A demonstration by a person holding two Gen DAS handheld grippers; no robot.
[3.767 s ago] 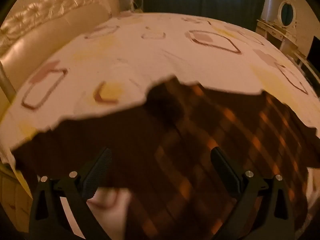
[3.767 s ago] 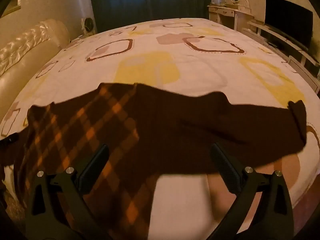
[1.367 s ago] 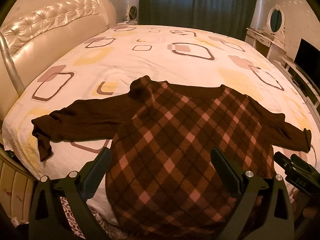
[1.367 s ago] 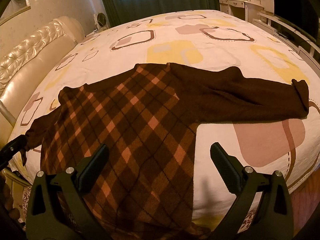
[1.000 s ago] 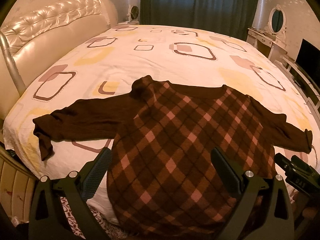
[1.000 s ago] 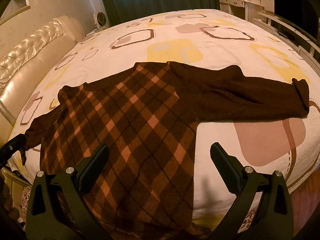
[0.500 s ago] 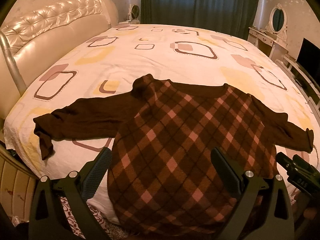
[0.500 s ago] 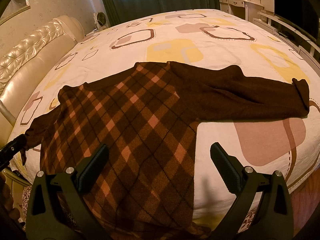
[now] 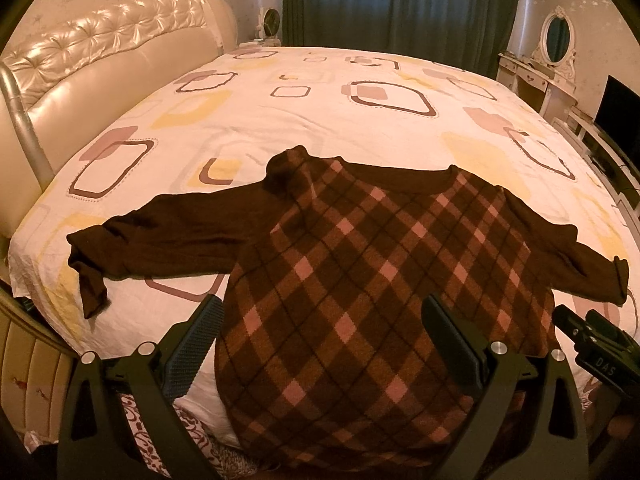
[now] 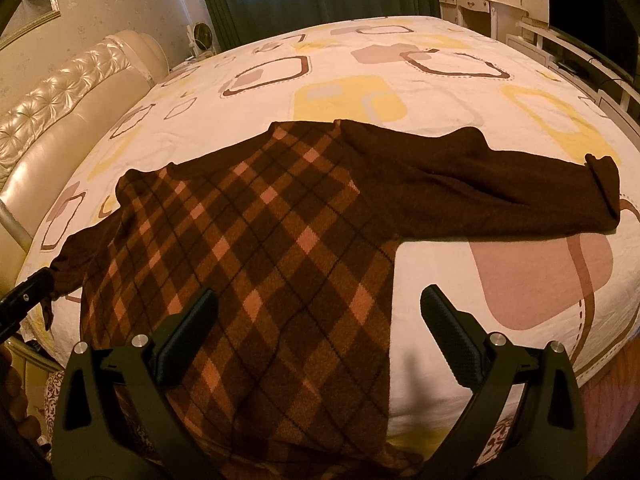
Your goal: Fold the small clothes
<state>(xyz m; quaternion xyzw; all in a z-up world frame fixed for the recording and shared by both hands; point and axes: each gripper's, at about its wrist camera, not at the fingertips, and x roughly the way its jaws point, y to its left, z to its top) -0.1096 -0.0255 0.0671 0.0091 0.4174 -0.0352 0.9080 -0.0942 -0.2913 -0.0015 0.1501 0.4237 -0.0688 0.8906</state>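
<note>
A brown argyle sweater lies flat on the bed, sleeves spread to both sides, its hem hanging over the near edge. The left sleeve ends in a crumpled cuff; the right sleeve reaches toward the bed's right side. My left gripper hovers open above the lower body of the sweater, holding nothing. My right gripper is open too, over the sweater's right side edge near the hem. The right gripper's tip shows at the left view's lower right.
The bed wears a white sheet with brown and yellow squares. A tufted cream headboard runs along the left. Dark curtains hang behind; a dressing table with mirror and a TV stand at right.
Both grippers have pulled back and up from close over the sweater since 3.8 s ago; the sweater now lies spread out. Over the last second, little has shifted.
</note>
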